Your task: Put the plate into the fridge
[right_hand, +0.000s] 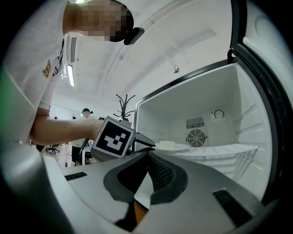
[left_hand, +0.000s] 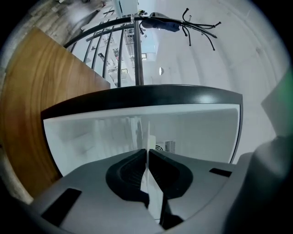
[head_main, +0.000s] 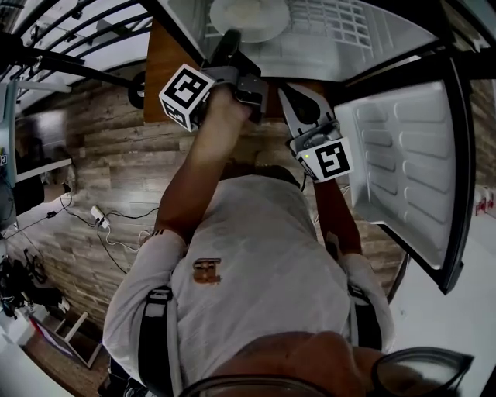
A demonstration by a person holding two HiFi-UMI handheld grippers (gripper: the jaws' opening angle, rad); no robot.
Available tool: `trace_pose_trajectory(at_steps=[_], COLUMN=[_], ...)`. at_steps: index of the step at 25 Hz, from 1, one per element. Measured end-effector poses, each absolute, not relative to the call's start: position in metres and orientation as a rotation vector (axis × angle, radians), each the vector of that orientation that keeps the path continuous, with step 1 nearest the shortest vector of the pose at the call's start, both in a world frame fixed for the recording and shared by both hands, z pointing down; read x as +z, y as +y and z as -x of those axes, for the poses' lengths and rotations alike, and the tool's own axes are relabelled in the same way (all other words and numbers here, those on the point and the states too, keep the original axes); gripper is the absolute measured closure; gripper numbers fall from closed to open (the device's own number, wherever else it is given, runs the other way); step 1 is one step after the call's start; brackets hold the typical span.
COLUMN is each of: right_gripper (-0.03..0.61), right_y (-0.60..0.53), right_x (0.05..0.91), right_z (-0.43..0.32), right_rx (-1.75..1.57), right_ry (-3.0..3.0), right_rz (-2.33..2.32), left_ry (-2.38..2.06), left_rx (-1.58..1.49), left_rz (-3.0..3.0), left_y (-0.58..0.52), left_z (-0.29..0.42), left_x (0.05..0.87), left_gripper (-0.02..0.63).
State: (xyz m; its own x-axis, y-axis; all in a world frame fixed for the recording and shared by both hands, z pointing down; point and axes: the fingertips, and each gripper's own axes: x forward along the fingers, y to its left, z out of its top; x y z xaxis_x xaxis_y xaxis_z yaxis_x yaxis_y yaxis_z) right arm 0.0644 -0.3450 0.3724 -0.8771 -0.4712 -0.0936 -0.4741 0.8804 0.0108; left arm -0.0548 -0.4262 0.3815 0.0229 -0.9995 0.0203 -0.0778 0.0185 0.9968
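- left tongs (head_main: 228,40) pinched almost closed on the rim of the plate (head_main: 249,15); in the left gripper view only a thin white edge (left_hand: 148,137) shows between the pads.
- plate at top centre of the head view, inside the fridge (right_hand: 183,105), on the wire shelf (head_main: 341,31); looks seated flat in the right gripper view, left of the rear fan grille (right_hand: 197,137).
- right tongs (right_hand: 147,156) closed with nothing between them, outside the fridge opening, just lower right of the left ones in the head view.
- step in hand, as judged: set down and let go.
- before opening, check the plate's whole base sits on the wires; nudge deeper if the near rim overhangs the shelf front.
- open only enough to clear the rim, then back straight out along the shelf line: no lift, no twist, else the rim drags and the plate slides.
- keep the right tongs off the door (head_main: 411,155) at the right of the frame; probably needed next to close it.
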Motion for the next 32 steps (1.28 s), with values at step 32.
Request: trace_pose_trajectory(at_steps=[32], right_gripper=[0.546], right_y=[-0.34], right_x=[0.38], right_z=[-0.062], right_rx=[0.019], right_ry=[2.975], right_rz=[0.738], left_ry=[-1.255], left_rx=[-0.986], left_rz=[-1.241], left_y=[-0.43], left_z=[0.039], left_x=[0.381], left_gripper=[0.477])
